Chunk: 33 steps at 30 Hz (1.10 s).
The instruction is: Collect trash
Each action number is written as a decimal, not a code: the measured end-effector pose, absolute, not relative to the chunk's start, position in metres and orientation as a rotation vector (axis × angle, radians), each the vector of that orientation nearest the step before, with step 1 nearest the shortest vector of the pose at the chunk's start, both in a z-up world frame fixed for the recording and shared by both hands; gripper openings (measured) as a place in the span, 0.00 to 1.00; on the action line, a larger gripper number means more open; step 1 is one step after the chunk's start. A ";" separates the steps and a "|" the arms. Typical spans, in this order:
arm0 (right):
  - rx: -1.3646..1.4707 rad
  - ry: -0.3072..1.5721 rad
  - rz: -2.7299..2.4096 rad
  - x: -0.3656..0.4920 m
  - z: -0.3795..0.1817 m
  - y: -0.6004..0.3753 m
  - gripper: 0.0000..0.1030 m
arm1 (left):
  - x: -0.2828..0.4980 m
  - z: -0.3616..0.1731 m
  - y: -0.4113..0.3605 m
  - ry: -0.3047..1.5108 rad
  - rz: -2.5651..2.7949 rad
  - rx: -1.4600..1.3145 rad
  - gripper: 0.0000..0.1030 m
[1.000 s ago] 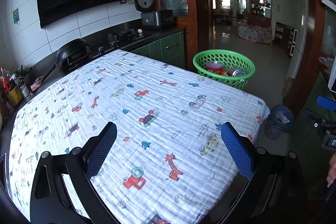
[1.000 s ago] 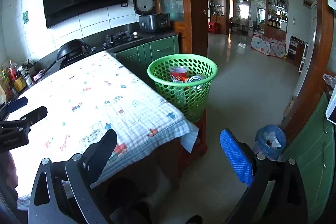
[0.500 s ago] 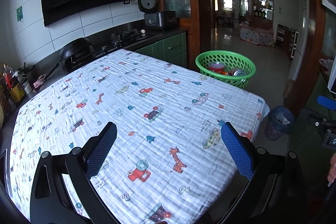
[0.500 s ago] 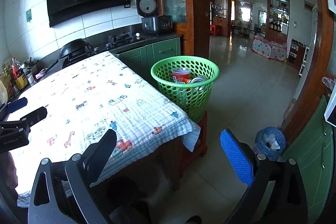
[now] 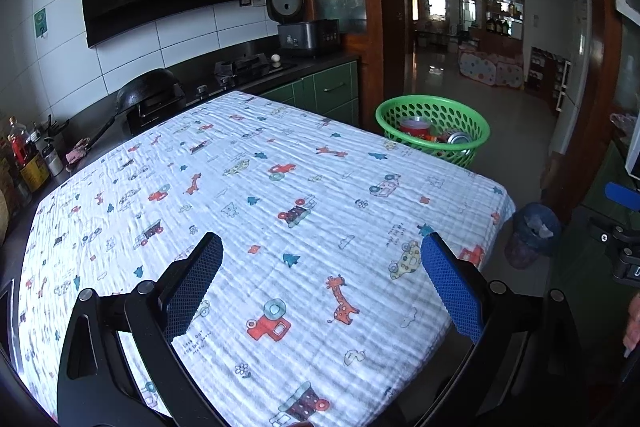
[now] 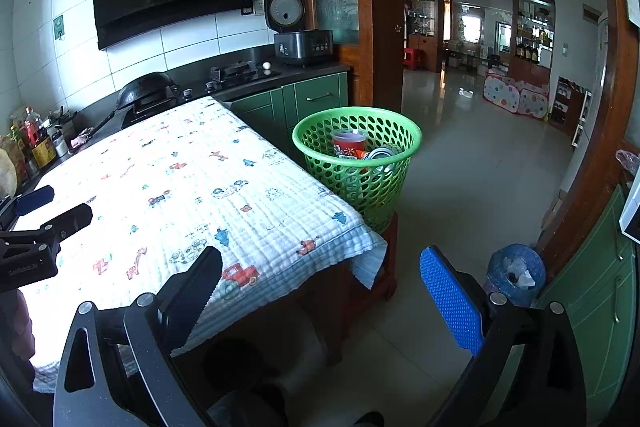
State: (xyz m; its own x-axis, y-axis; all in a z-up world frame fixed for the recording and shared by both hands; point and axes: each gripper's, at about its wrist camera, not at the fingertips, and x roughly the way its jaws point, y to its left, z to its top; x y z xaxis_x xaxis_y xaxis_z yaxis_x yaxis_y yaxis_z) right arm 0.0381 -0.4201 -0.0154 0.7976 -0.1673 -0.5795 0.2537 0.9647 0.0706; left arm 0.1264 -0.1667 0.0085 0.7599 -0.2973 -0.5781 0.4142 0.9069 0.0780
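A green perforated basket [image 5: 472, 115] [image 6: 356, 187] stands on a red stool beyond the table's far right corner. Inside it lie a red cup [image 6: 349, 143] [image 5: 416, 127] and a silver can [image 6: 380, 153] [image 5: 458, 137]. My left gripper [image 5: 320, 267] hovers open above the near part of the tablecloth [image 5: 256, 195], nothing between its fingers. My right gripper [image 6: 320, 283] is open too, held off the table's near right corner over the floor, well short of the basket. The left gripper [image 6: 44, 207] shows at the left edge of the right wrist view.
A kitchen counter with a wok [image 5: 148, 93], stove [image 5: 240, 65] and rice cooker [image 5: 286, 3] runs behind the table. Bottles [image 5: 24, 159] stand at the far left. A blue bin with a bag [image 6: 516, 273] sits on the floor by green cabinets [image 6: 596, 291].
Both views have drawn back and tilted up a little; the table and basket sit slightly farther off. Both grippers stay open and empty.
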 end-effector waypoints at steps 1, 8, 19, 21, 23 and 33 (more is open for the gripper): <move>0.147 0.608 -0.226 0.039 -0.015 -0.420 0.93 | 0.126 0.008 -0.166 0.592 -0.389 0.206 0.95; 0.147 0.612 -0.221 0.039 -0.017 -0.420 0.93 | 0.126 0.008 -0.167 0.597 -0.387 0.209 0.95; 0.151 0.611 -0.215 0.039 -0.018 -0.420 0.93 | 0.126 0.009 -0.170 0.599 -0.386 0.211 0.95; 0.150 0.611 -0.214 0.040 -0.018 -0.420 0.93 | 0.126 0.009 -0.171 0.600 -0.387 0.214 0.95; 0.151 0.612 -0.213 0.040 -0.018 -0.420 0.93 | 0.126 0.009 -0.171 0.601 -0.385 0.213 0.95; 0.155 0.614 -0.213 0.039 -0.020 -0.421 0.93 | 0.126 0.007 -0.172 0.605 -0.388 0.213 0.95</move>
